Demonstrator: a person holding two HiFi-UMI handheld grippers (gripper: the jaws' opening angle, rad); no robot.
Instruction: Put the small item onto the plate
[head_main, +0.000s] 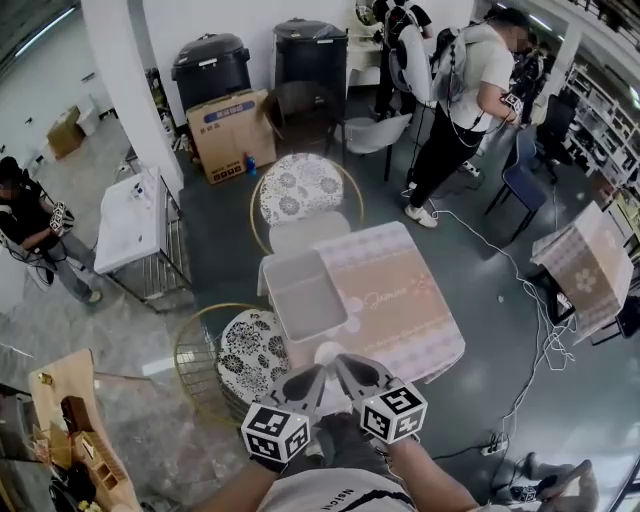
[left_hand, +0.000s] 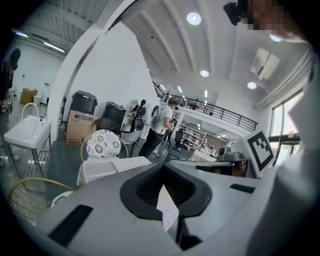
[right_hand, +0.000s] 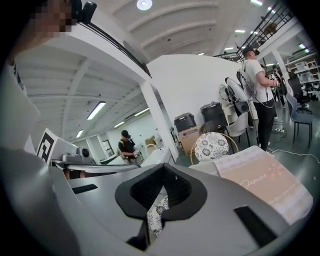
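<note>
The table (head_main: 400, 300), under a pinkish patterned cloth, stands tilted in the head view, with one corner towards the person. A shallow white rectangular dish (head_main: 303, 293) lies on its left half, one long side close along the table's left edge. A small pale item (head_main: 328, 352) sits at the table's near edge, outside the dish and just ahead of the two tools (too small to tell what it is, or whether either tip touches it). The left gripper (head_main: 312, 378) and right gripper (head_main: 348, 366) are held side by side low over that near edge, tips angled towards each other. Each one's own view shows its black pads pressed together with nothing pinched between them. A floral chair (head_main: 300, 185) stands against the far side of the table. A second floral chair (head_main: 250, 352) with a gold hoop is tucked against the near left, so that side is tight. To the right of the table the grey floor lies open, crossed only by a white cable (head_main: 510, 290). A standing person (head_main: 460, 100) is well apart beyond the far right corner, and a white sink stand (head_main: 135, 225) is well apart on the left.
</note>
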